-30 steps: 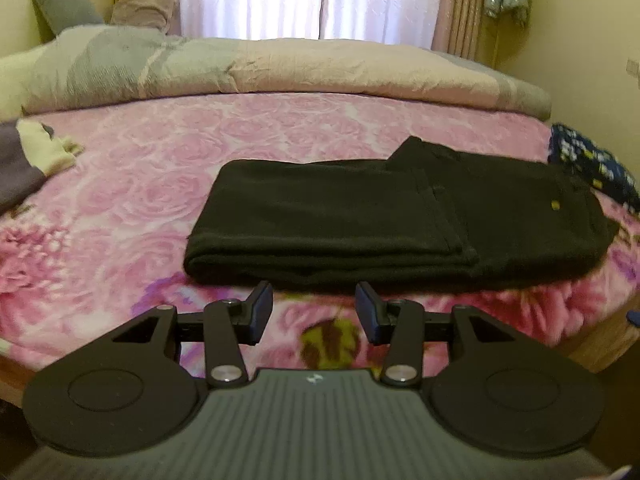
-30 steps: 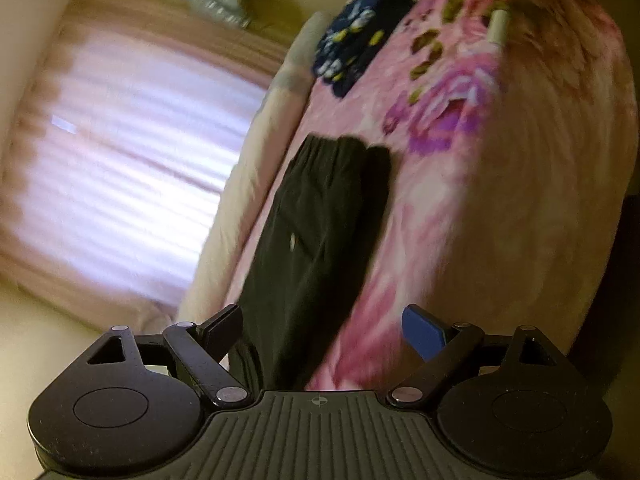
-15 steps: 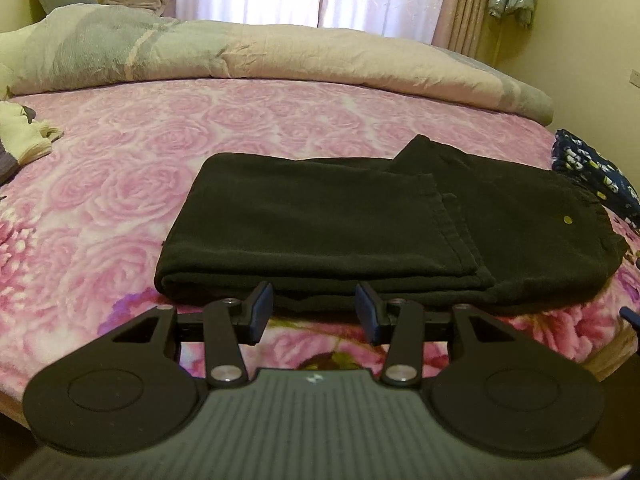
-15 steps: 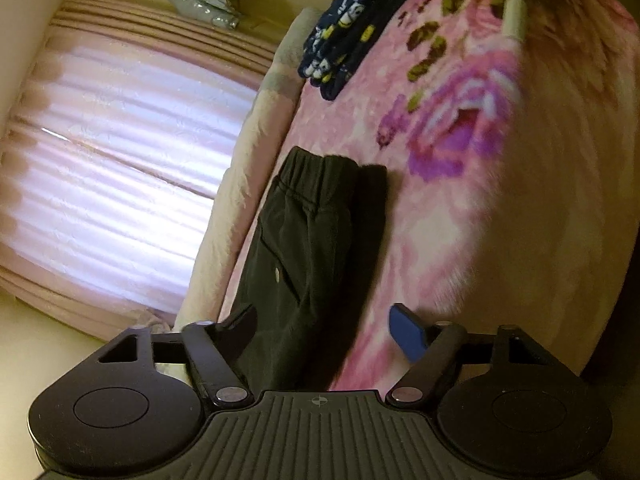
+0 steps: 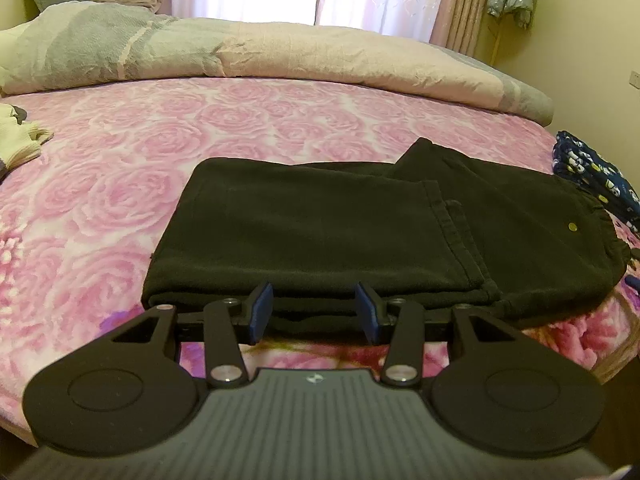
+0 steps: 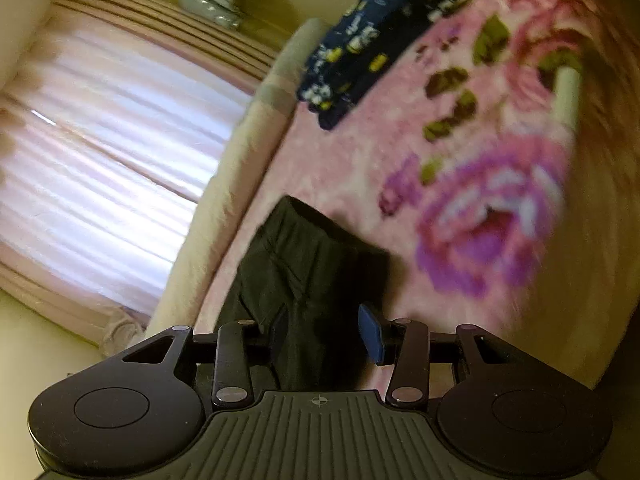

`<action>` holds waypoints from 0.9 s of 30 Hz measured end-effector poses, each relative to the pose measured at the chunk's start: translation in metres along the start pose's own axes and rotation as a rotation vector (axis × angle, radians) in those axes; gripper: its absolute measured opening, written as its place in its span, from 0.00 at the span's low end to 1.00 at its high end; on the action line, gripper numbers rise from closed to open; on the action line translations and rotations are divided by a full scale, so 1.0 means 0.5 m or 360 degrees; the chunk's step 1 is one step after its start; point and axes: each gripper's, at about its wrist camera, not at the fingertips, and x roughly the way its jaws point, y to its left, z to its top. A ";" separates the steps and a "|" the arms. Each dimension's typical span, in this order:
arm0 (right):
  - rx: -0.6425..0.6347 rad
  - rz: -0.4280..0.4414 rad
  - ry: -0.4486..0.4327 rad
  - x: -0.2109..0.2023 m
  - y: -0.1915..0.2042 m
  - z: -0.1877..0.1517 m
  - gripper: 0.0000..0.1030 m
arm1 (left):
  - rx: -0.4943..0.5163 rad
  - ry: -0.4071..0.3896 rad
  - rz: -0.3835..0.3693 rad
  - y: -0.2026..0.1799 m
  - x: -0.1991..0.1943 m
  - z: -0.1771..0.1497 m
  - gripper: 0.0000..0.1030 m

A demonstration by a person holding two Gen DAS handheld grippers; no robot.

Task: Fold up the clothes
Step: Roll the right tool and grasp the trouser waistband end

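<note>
1. The left hand-held gripper (image 5: 314,314) has moved in on the folded black trousers (image 5: 340,232); its fingertips now reach their near edge.
2. The right hand-held gripper (image 6: 326,330) has come nearer the trousers' waistband end, and its jaws are closing, dark cloth between them.

The left tongs (image 5: 314,312) point downward with jaws apart, while the rolled right tongs (image 6: 326,332) are closing.

Bare pink bedspread (image 5: 120,152) lies open left of and beyond the folded black trousers (image 5: 320,232); a rolled duvet (image 5: 280,52) blocks the far edge, navy patterned clothing (image 5: 592,176) crowds the right, pale garment (image 5: 20,140) the left
</note>
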 end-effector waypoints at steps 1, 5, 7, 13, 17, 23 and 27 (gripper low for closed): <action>-0.0006 0.0006 0.0001 0.007 0.000 0.006 0.43 | 0.0001 0.0003 -0.0002 -0.002 0.003 0.001 0.40; -0.0131 -0.0025 0.0027 0.040 0.011 0.014 0.16 | 0.0015 0.0000 -0.0012 -0.010 0.009 0.004 0.40; -0.0390 0.0005 -0.0067 0.029 0.047 0.000 0.15 | 0.0021 -0.0013 -0.0013 -0.011 0.008 0.004 0.40; -0.0384 -0.0152 -0.0022 0.055 0.020 -0.012 0.15 | 0.0004 0.0001 -0.0006 -0.007 0.011 0.004 0.40; -0.0213 -0.0113 0.0005 0.029 0.012 -0.008 0.25 | 0.0005 0.0000 0.0000 -0.001 0.010 0.003 0.40; 0.0110 -0.0053 0.0068 0.017 -0.021 0.011 0.53 | -0.0030 -0.0004 -0.0023 0.007 0.010 0.006 0.40; 0.0169 -0.0059 0.0101 0.024 -0.024 0.013 0.53 | -0.0038 -0.0006 -0.0016 0.012 0.011 0.009 0.40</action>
